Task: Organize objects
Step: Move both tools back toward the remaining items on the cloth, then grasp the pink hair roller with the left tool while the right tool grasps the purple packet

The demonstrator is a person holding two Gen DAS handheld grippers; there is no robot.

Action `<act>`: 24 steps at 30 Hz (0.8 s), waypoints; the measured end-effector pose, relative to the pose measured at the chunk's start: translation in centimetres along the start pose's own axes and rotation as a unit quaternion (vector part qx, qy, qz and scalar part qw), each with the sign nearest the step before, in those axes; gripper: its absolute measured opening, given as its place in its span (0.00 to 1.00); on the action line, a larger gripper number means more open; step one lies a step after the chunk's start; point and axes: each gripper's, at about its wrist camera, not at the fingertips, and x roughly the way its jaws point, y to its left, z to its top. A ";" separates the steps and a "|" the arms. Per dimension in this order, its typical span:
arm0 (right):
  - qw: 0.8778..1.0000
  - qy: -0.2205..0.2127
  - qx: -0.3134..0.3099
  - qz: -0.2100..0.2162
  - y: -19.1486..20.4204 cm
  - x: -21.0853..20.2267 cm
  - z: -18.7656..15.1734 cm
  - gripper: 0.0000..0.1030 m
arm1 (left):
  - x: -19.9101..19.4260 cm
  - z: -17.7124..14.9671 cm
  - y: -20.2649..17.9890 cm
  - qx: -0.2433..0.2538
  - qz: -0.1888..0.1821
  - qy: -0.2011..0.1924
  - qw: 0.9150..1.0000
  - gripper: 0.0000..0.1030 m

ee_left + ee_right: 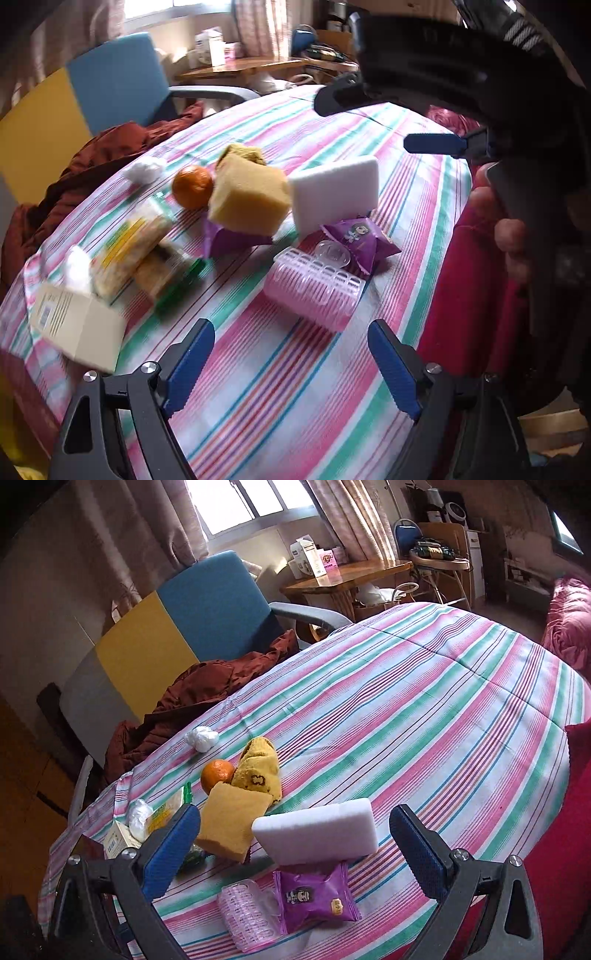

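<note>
Objects lie clustered on a striped cloth. A pink hair roller (314, 288) (245, 914) lies nearest, beside a purple snack packet (360, 240) (314, 899). Behind them stand a white sponge (336, 192) (319, 832) and a yellow sponge (249, 194) (231, 821), an orange (192, 186) (217, 770) and a yellow cloth (258, 771). My left gripper (291, 363) is open and empty, just short of the roller. My right gripper (295, 849) is open and empty above the white sponge and packet; it also shows in the left wrist view (436, 142).
Cracker packs (129, 245), a cream box (79, 325) and white wads (144, 170) (201, 738) lie at the left. A brown jacket (199, 686) lies on a blue and yellow chair (207, 609) beyond the edge. A red pillow (565, 849) is at the right.
</note>
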 end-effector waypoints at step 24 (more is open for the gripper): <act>0.997 0.071 -0.019 -0.038 0.2 2.9 -0.6 1.00 | 4.2 0.0 1.4 -0.018 -0.023 0.001 1.000 0.69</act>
